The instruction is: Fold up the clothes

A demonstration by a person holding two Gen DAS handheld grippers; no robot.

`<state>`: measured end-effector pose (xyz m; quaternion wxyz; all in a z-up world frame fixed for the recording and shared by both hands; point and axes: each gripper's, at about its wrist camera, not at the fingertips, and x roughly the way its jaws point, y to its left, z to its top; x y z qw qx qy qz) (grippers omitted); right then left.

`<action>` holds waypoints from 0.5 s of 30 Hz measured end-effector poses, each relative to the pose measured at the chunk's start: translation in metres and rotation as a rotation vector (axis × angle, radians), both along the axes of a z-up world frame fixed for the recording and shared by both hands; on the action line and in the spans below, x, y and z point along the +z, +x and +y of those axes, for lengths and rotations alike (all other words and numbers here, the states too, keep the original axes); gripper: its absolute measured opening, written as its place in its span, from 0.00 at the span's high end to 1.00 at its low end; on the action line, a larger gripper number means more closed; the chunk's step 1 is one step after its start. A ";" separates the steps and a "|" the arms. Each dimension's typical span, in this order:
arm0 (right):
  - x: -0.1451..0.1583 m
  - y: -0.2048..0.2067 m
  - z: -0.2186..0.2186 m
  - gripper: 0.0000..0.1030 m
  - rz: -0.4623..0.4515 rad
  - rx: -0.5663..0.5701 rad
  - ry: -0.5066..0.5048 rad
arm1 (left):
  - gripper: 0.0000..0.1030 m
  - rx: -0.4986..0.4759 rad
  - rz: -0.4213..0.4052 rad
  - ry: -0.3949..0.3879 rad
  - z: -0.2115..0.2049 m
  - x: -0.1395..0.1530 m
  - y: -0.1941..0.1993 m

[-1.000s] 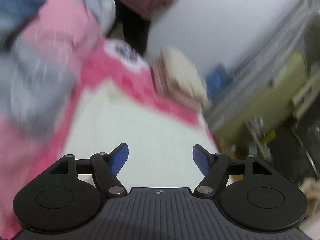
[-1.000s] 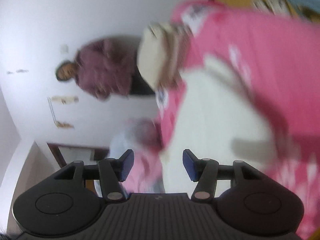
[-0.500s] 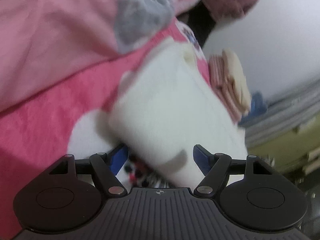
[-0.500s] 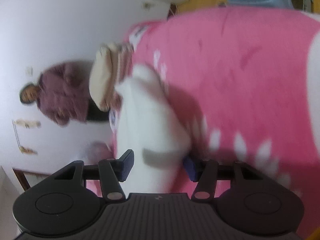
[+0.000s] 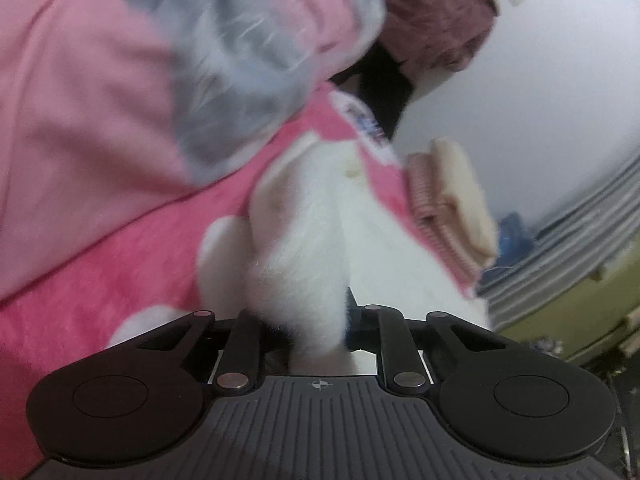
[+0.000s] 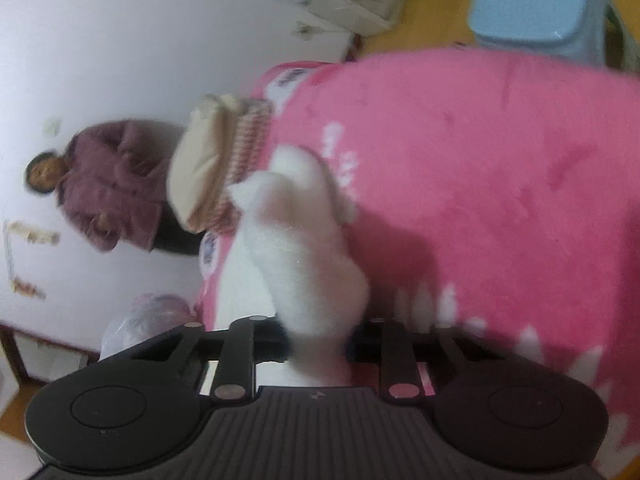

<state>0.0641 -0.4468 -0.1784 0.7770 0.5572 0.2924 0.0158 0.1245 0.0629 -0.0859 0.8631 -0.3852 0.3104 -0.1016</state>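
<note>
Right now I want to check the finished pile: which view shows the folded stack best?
The right wrist view: the folded stack sits near centre, its layers showing. The left wrist view has it smaller, toward the right.

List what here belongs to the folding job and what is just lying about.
In the job:
- white garment
- left gripper, just closed on it
- right gripper, just closed on it
- pink blanket under it

Lying about:
- folded stack
- pink-grey clothes
- blue stool
- person

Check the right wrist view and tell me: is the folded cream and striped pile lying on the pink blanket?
Yes, the folded cream and striped pile rests at the far edge of the pink blanket, beyond the white fluffy garment.
</note>
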 end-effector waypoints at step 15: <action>0.064 -0.124 0.010 0.83 0.242 0.424 -0.034 | 0.87 -0.175 0.135 -0.017 0.073 0.026 -0.141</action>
